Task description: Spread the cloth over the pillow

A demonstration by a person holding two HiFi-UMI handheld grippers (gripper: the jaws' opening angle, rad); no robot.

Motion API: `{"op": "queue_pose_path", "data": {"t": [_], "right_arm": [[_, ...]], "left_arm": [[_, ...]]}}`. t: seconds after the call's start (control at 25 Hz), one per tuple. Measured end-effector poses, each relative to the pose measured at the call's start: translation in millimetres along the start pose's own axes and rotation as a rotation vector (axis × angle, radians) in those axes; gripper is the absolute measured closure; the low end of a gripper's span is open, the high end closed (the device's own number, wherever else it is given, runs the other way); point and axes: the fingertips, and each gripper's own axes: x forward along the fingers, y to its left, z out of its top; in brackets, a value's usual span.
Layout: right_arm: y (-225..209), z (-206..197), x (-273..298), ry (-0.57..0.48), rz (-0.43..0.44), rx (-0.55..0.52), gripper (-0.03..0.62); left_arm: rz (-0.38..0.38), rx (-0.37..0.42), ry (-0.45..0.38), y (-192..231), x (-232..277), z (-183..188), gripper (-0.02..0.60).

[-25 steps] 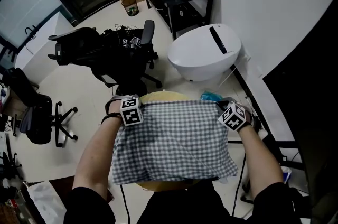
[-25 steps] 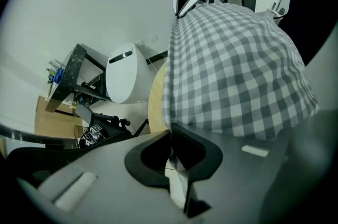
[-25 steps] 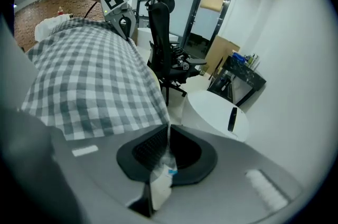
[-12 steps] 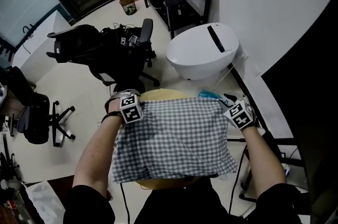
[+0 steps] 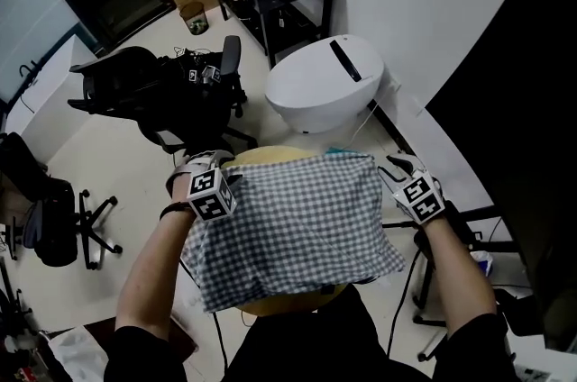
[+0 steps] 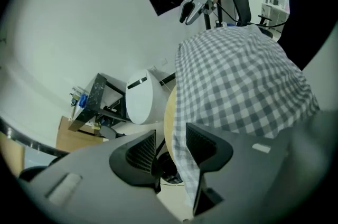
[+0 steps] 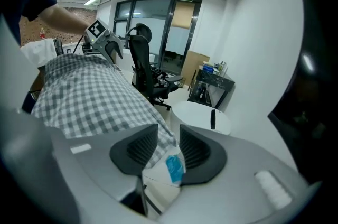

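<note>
Now the release. Our left hand-held gripper (image 6: 170, 145) sits at the far-left corner of the cloth (image 5: 297, 218), above the far edge of the counter (image 5: 261, 157). Its jaws are opening, with the cloth's edge hanging loose between them, unpinched. The cloth lies draped over the pillow, hidden beneath. The right hand-held gripper (image 7: 169, 146), just beside the far-right corner, stands open and empty. We judge it best to draw both straight outward so nothing snags.
</note>
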Motion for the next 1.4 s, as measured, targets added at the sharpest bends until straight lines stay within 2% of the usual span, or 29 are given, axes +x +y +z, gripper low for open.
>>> {"op": "queue_pose_path", "data": {"t": [0.16,0.28,0.4,0.64,0.84,0.96,1.16,1.4], "right_arm": [[14,4,-33,-0.029,0.008,-0.025,0.454],[26,4,-58,-0.062,0.026,-0.049,0.454],[42,-1,-77,-0.091,0.058,-0.077,0.454],[82,-32,-102,-0.087,0.148,-0.158,0.454],[118,-57,-123,-0.087,0.203,-0.212,0.454],[138,-74,-133,-0.073,0.23,-0.25,0.454],[174,-107,-138,-0.037,0.278,-0.297,0.453],[203,-152,-133,0.03,0.303,-0.306,0.453]], "left_arm": [[0.048,0.037,-0.071,-21,-41,31,0.416],[0.041,0.055,-0.108,-58,-70,54,0.416],[0.041,0.07,-0.11,-97,-91,70,0.416],[0.063,0.012,-0.103,-174,-116,97,0.416],[0.039,-0.012,-0.079,-244,-105,103,0.416],[0.058,-0.002,-0.058,-274,-93,104,0.416],[0.103,0.033,0.01,-306,-68,97,0.414],[0.141,0.005,0.108,-317,-49,76,0.347]]}}
